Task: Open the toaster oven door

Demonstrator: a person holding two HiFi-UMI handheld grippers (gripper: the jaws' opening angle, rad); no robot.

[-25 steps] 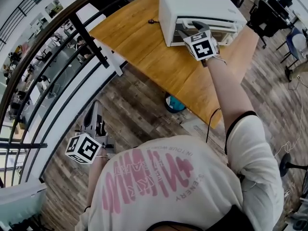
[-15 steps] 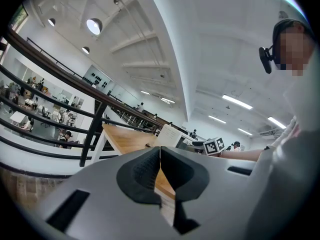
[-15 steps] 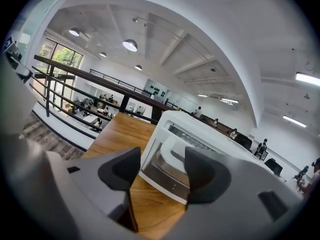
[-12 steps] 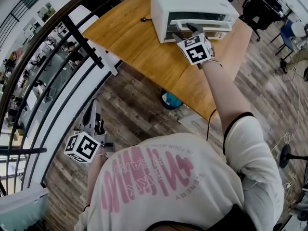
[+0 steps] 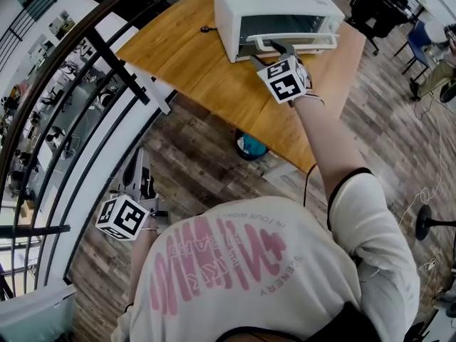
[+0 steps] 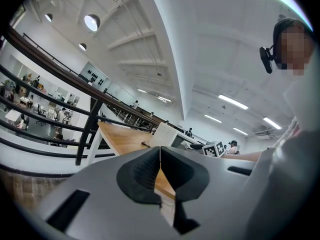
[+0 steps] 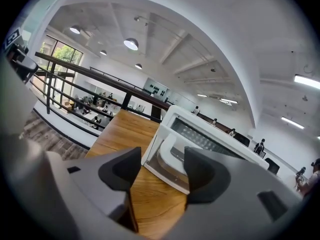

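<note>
A white toaster oven [image 5: 274, 2] stands at the far end of a wooden table [image 5: 199, 70]. Its glass door [image 7: 165, 171] leans out from the top, and the rack shows behind it. My right gripper [image 5: 274, 52] is at the door's white loop handle [image 5: 299, 45], with one dark finger [image 5: 287, 47] lying across the bar. In the right gripper view that gripper [image 7: 162, 166] is open, and the handle's left end [image 7: 167, 151] shows in the gap, no pad pressing on it. My left gripper [image 5: 135, 177] hangs low by the railing, far from the oven. In its own view the left gripper [image 6: 159, 156] is shut on nothing.
A black railing [image 5: 107, 55] runs along the left, between me and the table's near corner. A small dark object [image 5: 204, 28] lies on the table left of the oven. Under the table sits a teal thing [image 5: 249, 147]. Office chairs [image 5: 370, 9] stand at the right.
My right gripper has drawn back from the oven front towards me and slightly down, and the door's top has come out with it. The left gripper has stayed put.
</note>
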